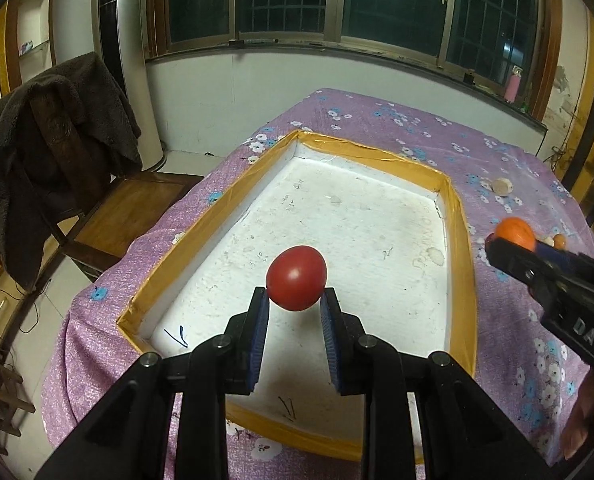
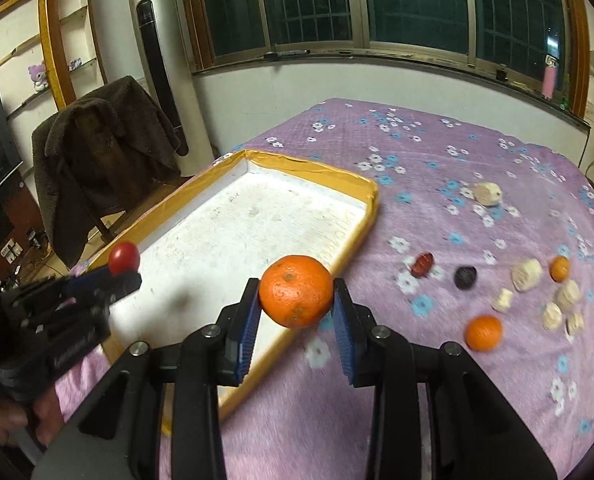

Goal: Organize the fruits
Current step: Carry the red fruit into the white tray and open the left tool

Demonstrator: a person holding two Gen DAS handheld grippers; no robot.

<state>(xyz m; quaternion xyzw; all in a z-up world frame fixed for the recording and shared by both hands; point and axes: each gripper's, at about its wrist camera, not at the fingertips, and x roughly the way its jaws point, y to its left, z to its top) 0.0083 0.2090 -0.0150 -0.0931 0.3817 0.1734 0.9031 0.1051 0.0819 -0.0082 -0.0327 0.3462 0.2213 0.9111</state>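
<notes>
- Left claw point(image 1: 295, 294) is gripping a tomato point(image 1: 296, 277) between its blue pads point(image 1: 262, 322), holding it in the air over the near half of the tray point(image 1: 463, 240) — tray floor is lying below and ahead of the fingertips.
- Right claw point(image 2: 297, 298) is clamping an orange point(image 2: 296, 291) at its tips, hovering above the tray's point(image 2: 367, 216) right rim, tray spreading ahead-left of it.
- In the left wrist view, the right claw point(image 1: 493, 242) is showing at far right with its orange point(image 1: 515, 233), outside the tray's right wall.
- In the right wrist view, the left claw point(image 2: 127, 270) is showing at left with the tomato point(image 2: 124, 257), over the tray's left edge.
- More items are lying on the cloth point(image 2: 437, 152) to the right of the right claw: a second orange point(image 2: 483, 332) nearest, a small orange point(image 2: 559, 268) farther right.
- A red piece point(image 2: 422, 265) and a dark piece point(image 2: 465, 277) are sitting ahead-right of the right claw, just apart from each other.
- Pale chunks point(image 2: 527, 275) are clustering right of those — kind unclear, blurred.
- One pale chunk point(image 2: 488, 194) is sitting alone, farther ahead-right.
- Chair point(image 1: 57, 152) with a dark coat is standing left of the left claw, beyond the table.
</notes>
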